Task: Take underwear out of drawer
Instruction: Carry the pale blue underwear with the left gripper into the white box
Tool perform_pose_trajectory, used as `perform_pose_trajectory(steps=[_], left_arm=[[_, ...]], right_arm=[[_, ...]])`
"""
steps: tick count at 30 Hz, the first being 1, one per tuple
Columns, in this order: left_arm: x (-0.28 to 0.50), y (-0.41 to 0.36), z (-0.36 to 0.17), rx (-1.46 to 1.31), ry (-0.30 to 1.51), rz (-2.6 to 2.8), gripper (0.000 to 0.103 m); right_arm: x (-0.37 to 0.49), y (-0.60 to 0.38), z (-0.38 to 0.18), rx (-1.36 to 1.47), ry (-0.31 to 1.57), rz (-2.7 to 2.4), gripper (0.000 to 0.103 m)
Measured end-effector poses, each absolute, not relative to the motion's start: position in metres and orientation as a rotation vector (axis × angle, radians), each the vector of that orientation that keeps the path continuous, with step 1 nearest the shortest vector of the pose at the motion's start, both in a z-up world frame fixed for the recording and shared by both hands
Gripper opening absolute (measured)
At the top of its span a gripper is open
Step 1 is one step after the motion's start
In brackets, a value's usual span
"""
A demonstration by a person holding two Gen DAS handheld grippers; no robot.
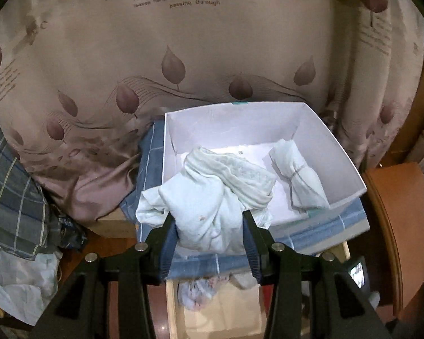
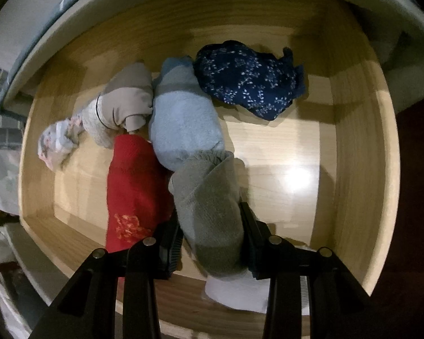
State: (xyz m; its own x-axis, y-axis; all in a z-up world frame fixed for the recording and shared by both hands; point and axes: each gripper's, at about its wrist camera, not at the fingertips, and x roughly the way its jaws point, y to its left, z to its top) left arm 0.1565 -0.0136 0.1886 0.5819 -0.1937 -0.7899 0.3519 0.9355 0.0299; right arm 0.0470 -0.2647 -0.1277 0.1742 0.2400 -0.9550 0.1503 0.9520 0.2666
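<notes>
Above the white box (image 1: 342, 166), my left gripper (image 1: 210, 237) pinches pale blue underwear (image 1: 209, 212); loose folds may snag the rim. Down in the drawer (image 2: 353, 141), right gripper (image 2: 212, 240) clamps a grey roll (image 2: 209, 206), possibly dragging the red bundle (image 2: 132, 192).

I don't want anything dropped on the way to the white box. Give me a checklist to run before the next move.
1. Left tongs shut on the pale blue garment: ok.
2. Garment over the white box: not ok, it hangs at the near wall, partly outside.
3. Free floor in the box beside the folded white piece: ok.
4. Right tongs shut on the grey roll: ok.
5. Grey roll clear of the wooden drawer: not ok, it is low inside.
6. Grey roll free of the red piece: cannot tell.
</notes>
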Motion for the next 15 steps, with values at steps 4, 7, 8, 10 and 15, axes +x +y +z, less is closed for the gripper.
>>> perform_pose_trajectory(steps=[4,7,8,10,15], left_arm=[[0.181,-0.026,0.184,0.185,0.910,-0.320,0.044],[0.194,-0.034,0.178,0.176,0.927,-0.324,0.044],[0.201,-0.038,0.173,0.174,0.939,-0.326,0.044],[0.210,-0.043,0.163,0.183,0.958,-0.314,0.044],[0.228,-0.051,0.138,0.201,0.999,-0.293,0.044]], right_arm=[[0.049,-0.258,-0.127,0.287,1.406,0.060,0.034],[0.050,-0.256,-0.128,0.280,1.408,0.065,0.034],[0.050,-0.255,-0.128,0.283,1.407,0.065,0.034],[0.051,-0.255,-0.128,0.288,1.407,0.066,0.034],[0.048,-0.258,-0.128,0.299,1.405,0.069,0.034]])
